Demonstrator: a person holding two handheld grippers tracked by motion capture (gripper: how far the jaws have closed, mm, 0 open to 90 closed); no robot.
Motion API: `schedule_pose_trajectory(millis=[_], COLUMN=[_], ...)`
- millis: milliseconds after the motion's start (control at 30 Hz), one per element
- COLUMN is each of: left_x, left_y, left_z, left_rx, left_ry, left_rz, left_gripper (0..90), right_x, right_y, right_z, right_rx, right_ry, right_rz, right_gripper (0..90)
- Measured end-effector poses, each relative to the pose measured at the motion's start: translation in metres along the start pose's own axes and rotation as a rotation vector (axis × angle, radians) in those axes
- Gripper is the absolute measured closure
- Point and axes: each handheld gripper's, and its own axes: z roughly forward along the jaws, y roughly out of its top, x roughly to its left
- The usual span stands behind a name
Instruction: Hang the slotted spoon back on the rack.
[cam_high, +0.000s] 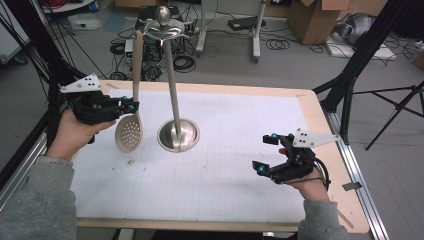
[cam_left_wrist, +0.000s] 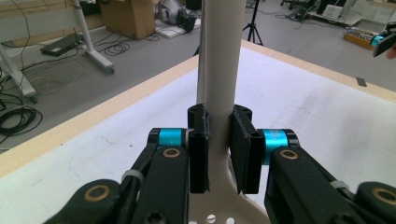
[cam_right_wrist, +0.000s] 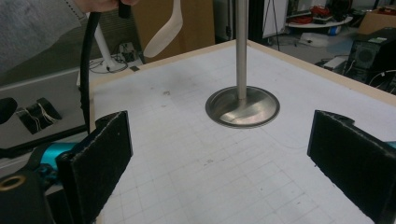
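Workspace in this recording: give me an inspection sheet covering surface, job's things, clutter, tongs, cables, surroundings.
Surface: white gridded mat on a wood-edged table, faint smudges.
Job's things: beige slotted plastic spoon held upright by its handle, bowl down; steel utensil stand with round base beside it.
Clutter: small crumb-like speck on the mat.
Tongs: left tongs shut on the spoon's handle; right tongs open, nothing between the pads.
Cables: black cable trailing from the right tongs.
Surroundings: cardboard boxes, floor wiring, tripod legs.
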Motion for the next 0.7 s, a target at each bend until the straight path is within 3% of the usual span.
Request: schedule_pose_trajectory(millis=[367,700], left_x=[-0.001,-0.004], left_y=[0.004,0.005], left_z=[0.009,0.020], left_rx=[0.020,0.016], left_ry=[0.036,0.041], left_rz=[0.002,-0.002], left_gripper=[77.5,77.4], right_x=[0.000,0.001], right_y=[0.000,0.001], right_z=[0.000,0.000], right_rx=[-0.003,0.002], right_ry=[0.000,-0.001], right_rz=[-0.006,-0.003], right_gripper=[5.2,5.2])
